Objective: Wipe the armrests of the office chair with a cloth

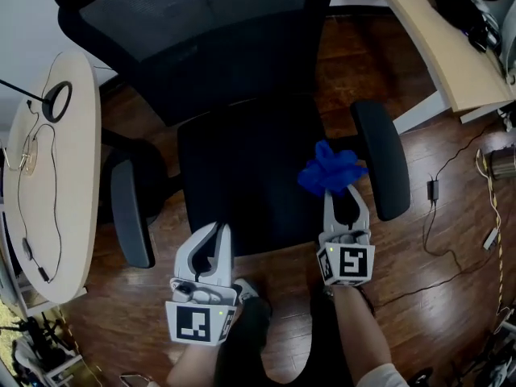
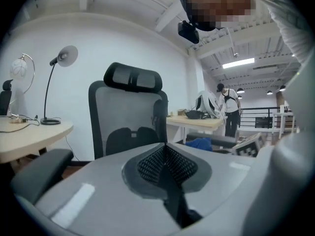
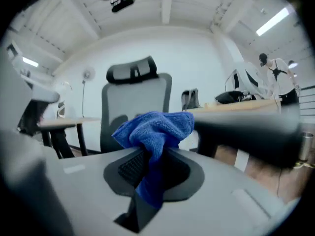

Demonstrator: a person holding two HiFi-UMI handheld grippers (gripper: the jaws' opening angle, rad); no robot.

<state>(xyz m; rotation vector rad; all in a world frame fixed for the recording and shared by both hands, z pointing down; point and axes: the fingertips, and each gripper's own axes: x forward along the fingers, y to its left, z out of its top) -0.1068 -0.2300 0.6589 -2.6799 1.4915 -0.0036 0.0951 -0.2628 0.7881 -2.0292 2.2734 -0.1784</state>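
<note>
A black office chair [image 1: 242,95] faces me, with its left armrest [image 1: 131,212] and right armrest [image 1: 380,158] on either side of the seat [image 1: 242,176]. My right gripper [image 1: 345,193] is shut on a bunched blue cloth [image 1: 329,170], held over the seat's right edge, just left of the right armrest. In the right gripper view the cloth [image 3: 155,129] sticks up between the jaws, and the armrest [image 3: 251,132] passes close on the right. My left gripper [image 1: 216,234] is shut and empty near the seat's front edge. Its pads [image 2: 165,163] meet in the left gripper view.
A pale round table [image 1: 56,176] with a ring lamp [image 1: 56,101] and cables stands to the left. A desk [image 1: 439,39] with bags is at the upper right. Cables and a power adapter [image 1: 433,189] lie on the wooden floor [image 1: 451,224] right of the chair.
</note>
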